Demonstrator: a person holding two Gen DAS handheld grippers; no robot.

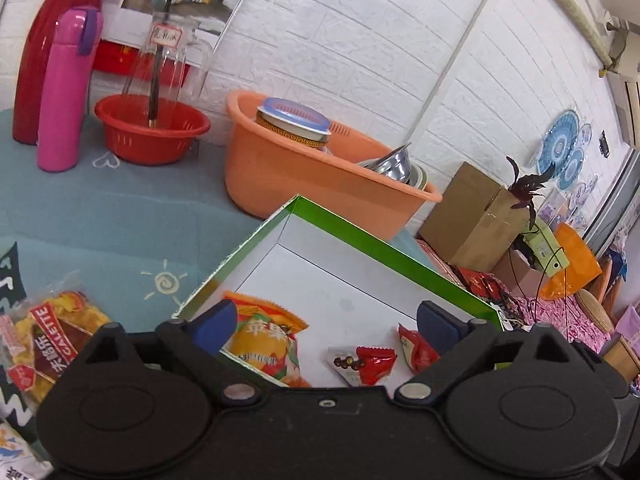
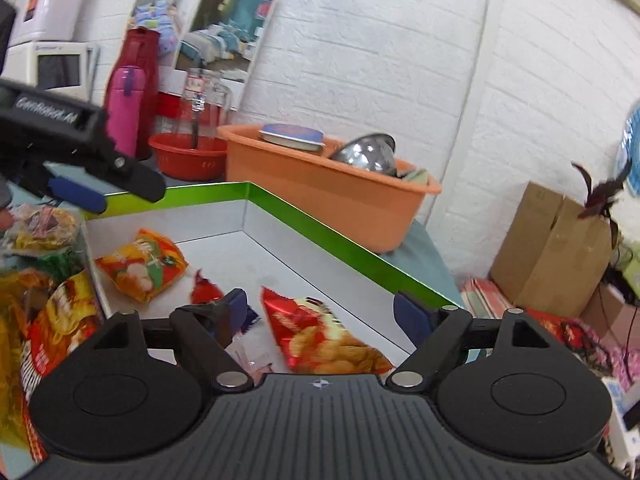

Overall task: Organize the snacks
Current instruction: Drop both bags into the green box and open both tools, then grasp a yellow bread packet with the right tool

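left gripper (image 1: 326,322) hangs with its jaws spread wide and nothing between them, blue pads over the near wall of a shallow box (image 1: 372,242) with a glossy green rim and smooth white floor. right gripper (image 2: 320,308) is likewise spread wide and empty, above the same box. on the box floor lie a crinkly orange fruit snack bag (image 2: 142,264), a shiny red chip bag (image 2: 320,336) just ahead of the right gripper, and small red foil packets (image 1: 370,362), apart from one another. outside the box on its left, on the grey-blue printed cloth (image 1: 120,220), rest a clear yellow biscuit bag (image 1: 48,340) and, in the right wrist view, a loose pile of more bags (image 2: 44,280), touching the box wall. beyond the box stands an oblong orange plastic tub (image 1: 280,176) holding a round lidded tin (image 1: 294,122) and steel bowls (image 1: 394,164). further left are a red slotted plastic bowl (image 1: 152,132) with a clear glass jar (image 1: 168,60) behind it, a smooth pink flask (image 1: 66,88) and a tall red jug (image 1: 48,32). a white embossed brick wall (image 1: 360,40) backs the scene; a cardboard carton (image 1: 476,220) sits right of the table.
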